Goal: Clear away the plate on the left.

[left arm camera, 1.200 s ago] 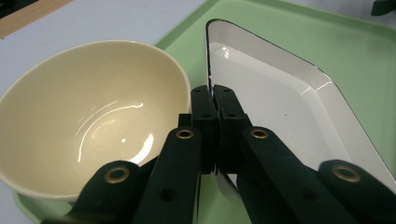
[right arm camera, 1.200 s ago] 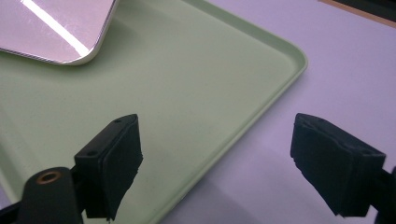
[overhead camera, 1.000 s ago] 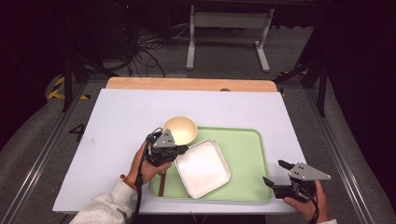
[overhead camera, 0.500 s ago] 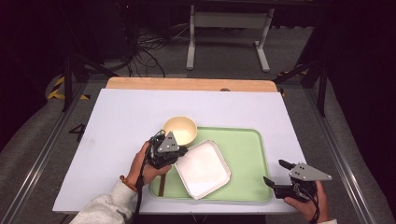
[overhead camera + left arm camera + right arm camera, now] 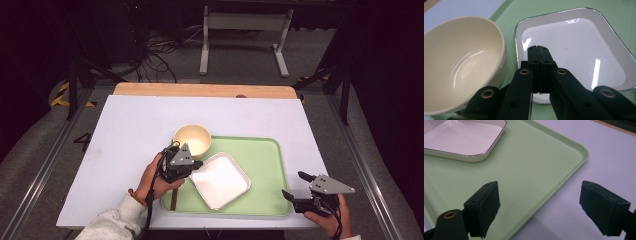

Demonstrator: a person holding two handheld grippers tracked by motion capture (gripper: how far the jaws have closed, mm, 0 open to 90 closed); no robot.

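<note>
Pale green tray [image 5: 260,150] serves as the landmark; it lies on the white table [image 5: 125,130], toward its near right part.

Left hand [image 5: 155,182] comes in from the near edge, white sleeve and a bead bracelet at the wrist. It holds the left gripper [image 5: 195,165] level over the tray's left rim, pointing right. In the left gripper view its jaws are pressed flat together, nothing between them. Their tips hang over the near left corner of the white square dish [image 5: 576,42].

The dish sits inside the tray, left of its middle, turned cornerwise. A cream bowl [image 5: 192,140] stands at the tray's far left corner, just beside the dish and left of the closed jaws in the left gripper view.

Right hand [image 5: 327,220] rests at the tray's near right corner. The right gripper [image 5: 295,187] points left toward the tray; its jaws stand wide apart, holding nothing, with the tray rim and bare table between them.

No readable writing seen.
</note>
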